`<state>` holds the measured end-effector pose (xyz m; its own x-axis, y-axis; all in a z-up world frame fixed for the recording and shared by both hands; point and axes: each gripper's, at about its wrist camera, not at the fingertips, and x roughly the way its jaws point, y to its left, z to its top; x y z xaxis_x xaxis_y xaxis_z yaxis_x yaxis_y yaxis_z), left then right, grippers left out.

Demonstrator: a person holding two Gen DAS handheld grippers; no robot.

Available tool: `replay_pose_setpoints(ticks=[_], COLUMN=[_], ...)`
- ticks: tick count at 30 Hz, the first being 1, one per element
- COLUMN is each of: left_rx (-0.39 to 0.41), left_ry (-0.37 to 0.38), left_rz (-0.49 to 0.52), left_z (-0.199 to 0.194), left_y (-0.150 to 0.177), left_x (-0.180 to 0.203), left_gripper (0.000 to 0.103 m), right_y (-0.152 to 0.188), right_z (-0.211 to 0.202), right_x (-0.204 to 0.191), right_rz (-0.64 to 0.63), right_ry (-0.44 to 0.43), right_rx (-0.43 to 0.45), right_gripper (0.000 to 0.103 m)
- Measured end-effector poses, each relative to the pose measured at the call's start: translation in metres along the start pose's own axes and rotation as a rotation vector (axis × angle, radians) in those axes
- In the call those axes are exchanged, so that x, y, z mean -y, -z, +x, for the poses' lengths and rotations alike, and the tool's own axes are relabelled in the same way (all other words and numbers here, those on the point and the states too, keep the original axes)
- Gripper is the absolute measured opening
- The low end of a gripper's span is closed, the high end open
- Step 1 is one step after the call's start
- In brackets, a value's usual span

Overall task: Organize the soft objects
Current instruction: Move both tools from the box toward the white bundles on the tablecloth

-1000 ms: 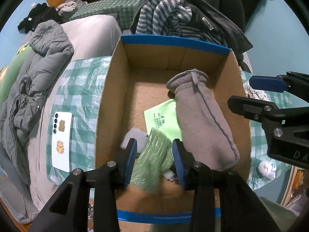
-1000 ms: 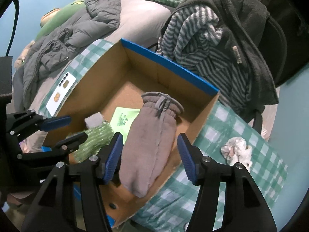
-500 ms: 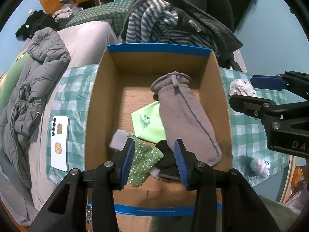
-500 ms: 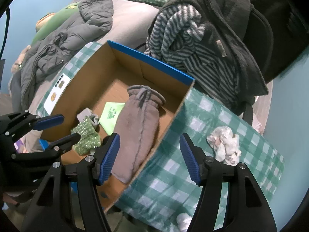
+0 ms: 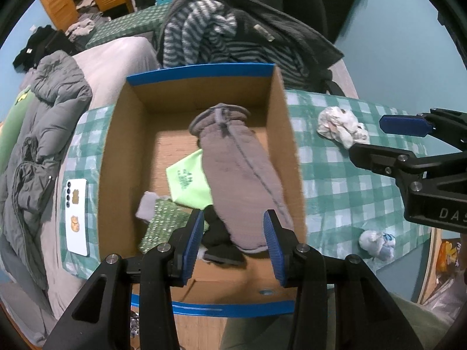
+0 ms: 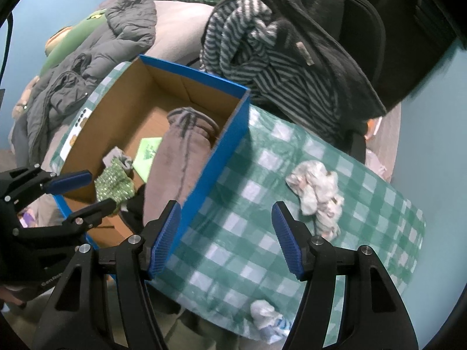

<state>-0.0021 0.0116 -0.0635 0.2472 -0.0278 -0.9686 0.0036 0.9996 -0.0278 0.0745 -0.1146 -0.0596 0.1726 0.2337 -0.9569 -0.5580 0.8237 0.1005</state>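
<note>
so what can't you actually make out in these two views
- Black soft item in the cardboard box: left wrist view, partly under the grey mitten and behind the left gripper, so its type is unclear.
- Print on the light green sheet: too small to read.
- Small white bundle: right wrist view, near the tablecloth edge, blurred.
- Right gripper: open over the cloth, nothing held.

L gripper [image 5: 233,242] open, empty | R gripper [image 6: 226,240] open, empty
</note>
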Motion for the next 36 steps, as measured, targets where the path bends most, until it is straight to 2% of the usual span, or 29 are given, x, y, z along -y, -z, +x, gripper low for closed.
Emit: replay_pose_setpoints(ticks=[17,25,36], left_rx=[-0.051,-0.075,-0.121], left_ry=[0.068,0.079,0.072], left_rz=[0.16,0.215,0.246], left_z=[0.016,0.026,0.046], left_y=[0.002,0.009,0.022], left_x=[0.086,0.11,0.13], left_gripper=[0.043,0.043,0.043], right_y=[0.082,0.121,0.157], right_z=[-0.009,-0.001,0.019], right_x=[0.071,0.086,0.092], right_rz=[0.134,0.159,0.141], right_ry=[0.015,0.019,-0.005], right_rx=[-0.042,-0.069,-0.103], right_gripper=[0.066,0.066,0.066])
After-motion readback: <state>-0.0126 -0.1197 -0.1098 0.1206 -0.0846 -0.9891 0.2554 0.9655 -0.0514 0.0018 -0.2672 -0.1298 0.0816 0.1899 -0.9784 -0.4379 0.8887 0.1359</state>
